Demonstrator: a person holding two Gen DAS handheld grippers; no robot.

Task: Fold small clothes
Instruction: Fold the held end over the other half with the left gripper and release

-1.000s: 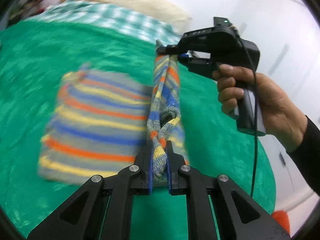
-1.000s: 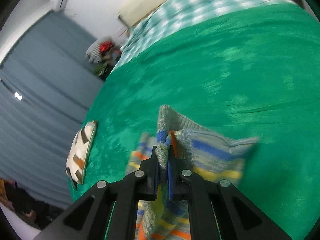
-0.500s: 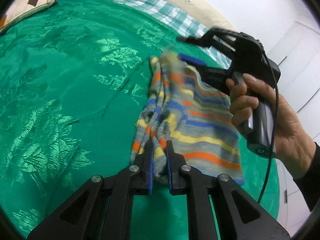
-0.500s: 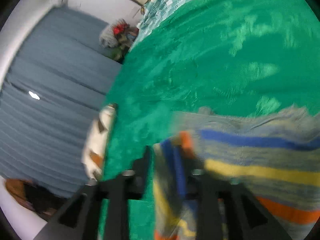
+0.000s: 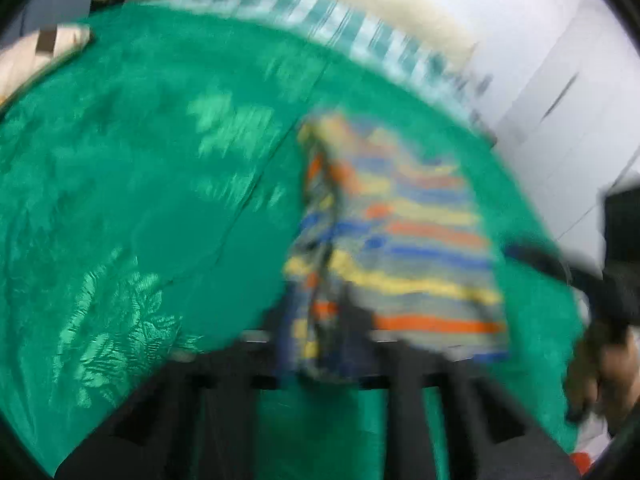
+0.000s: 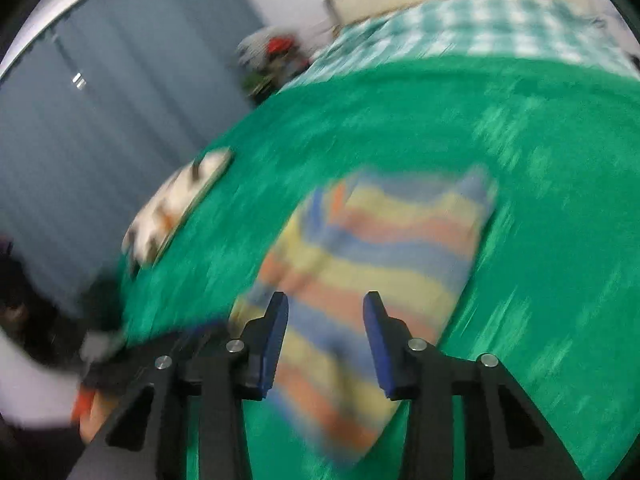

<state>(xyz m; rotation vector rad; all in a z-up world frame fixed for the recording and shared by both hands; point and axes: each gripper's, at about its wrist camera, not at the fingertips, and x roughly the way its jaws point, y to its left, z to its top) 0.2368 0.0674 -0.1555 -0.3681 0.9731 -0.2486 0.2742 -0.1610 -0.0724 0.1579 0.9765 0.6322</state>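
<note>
A small knitted garment (image 6: 372, 264) striped in grey, yellow, orange and blue lies on a bright emerald-green bedspread (image 6: 540, 160) with a shiny tone-on-tone leaf pattern (image 5: 116, 320). Beyond the bedspread is a teal-and-white checked sheet (image 6: 480, 28), and past that a cream headboard or pillow (image 5: 384, 4). At the bed's edge sits a cream cushion with brown blocks (image 6: 176, 204). Grey-blue curtains (image 6: 100, 128) hang behind. The right gripper (image 6: 326, 308) is black with blue pads (image 6: 276, 344).

One striped garment (image 6: 372, 256), two hand-held grippers (image 6: 325, 344), one pillow (image 6: 176, 208).
</note>
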